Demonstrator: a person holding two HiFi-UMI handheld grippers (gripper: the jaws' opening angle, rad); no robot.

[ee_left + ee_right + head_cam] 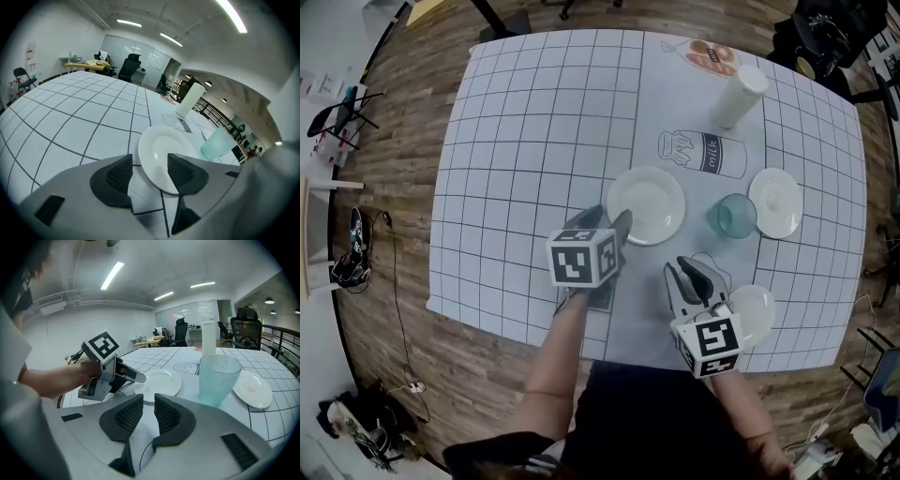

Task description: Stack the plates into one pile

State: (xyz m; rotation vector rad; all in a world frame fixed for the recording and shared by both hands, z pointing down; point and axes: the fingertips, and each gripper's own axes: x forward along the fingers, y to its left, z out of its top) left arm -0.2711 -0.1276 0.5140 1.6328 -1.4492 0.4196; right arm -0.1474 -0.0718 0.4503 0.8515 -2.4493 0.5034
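Three white plates lie apart on the gridded tablecloth (525,141): a middle plate (645,204), a smaller right plate (775,202), and a near plate (755,314) by the front edge. My left gripper (619,227) is at the middle plate's left rim. In the left gripper view the gripper (150,171) is open, with the near rim of that plate (161,150) between its fingers, and the pads are not pressing on it. My right gripper (686,270) hovers just left of the near plate. Its jaws (148,401) stand narrowly apart with nothing between them.
A teal ribbed cup (732,216) stands between the middle and right plates. A tall white bottle (739,97) stands at the back beside a printed milk drawing (701,153). Wooden floor surrounds the table, and office chairs are behind it.
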